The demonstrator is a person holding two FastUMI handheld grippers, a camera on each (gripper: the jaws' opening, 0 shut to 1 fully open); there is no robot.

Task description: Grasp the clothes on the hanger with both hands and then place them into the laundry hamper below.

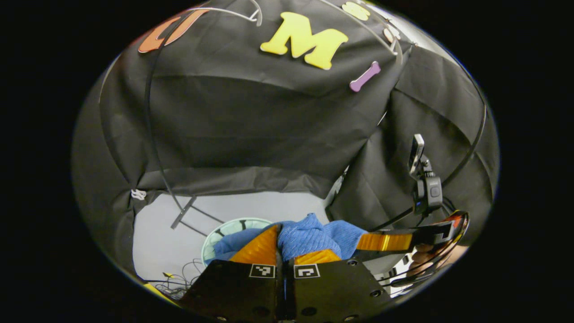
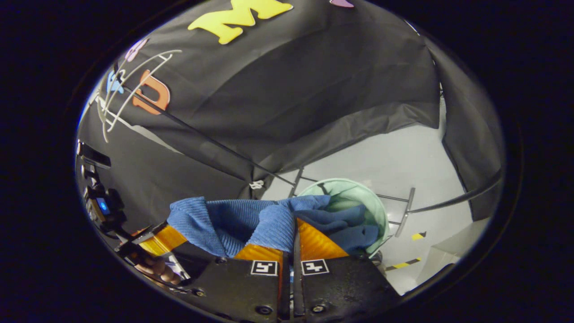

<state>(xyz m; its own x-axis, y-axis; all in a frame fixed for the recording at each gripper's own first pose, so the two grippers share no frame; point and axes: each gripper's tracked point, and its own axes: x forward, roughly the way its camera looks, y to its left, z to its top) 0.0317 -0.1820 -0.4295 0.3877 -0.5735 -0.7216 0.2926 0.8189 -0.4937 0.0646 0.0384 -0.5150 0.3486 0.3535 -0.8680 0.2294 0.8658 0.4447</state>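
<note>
Left tool (image 1: 285, 251) clamped on blue cloth (image 1: 309, 235); right tool (image 2: 293, 244) likewise pinching it, fingers closed to a slit. Cloth slung between the two, long axis tool to tool, above and just before hamper (image 2: 358, 197). Hamper nearer right tool; lower both there.

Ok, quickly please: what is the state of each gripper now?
Left gripper: closed on the blue cloth.
Right gripper: closed on the same blue cloth.
</note>
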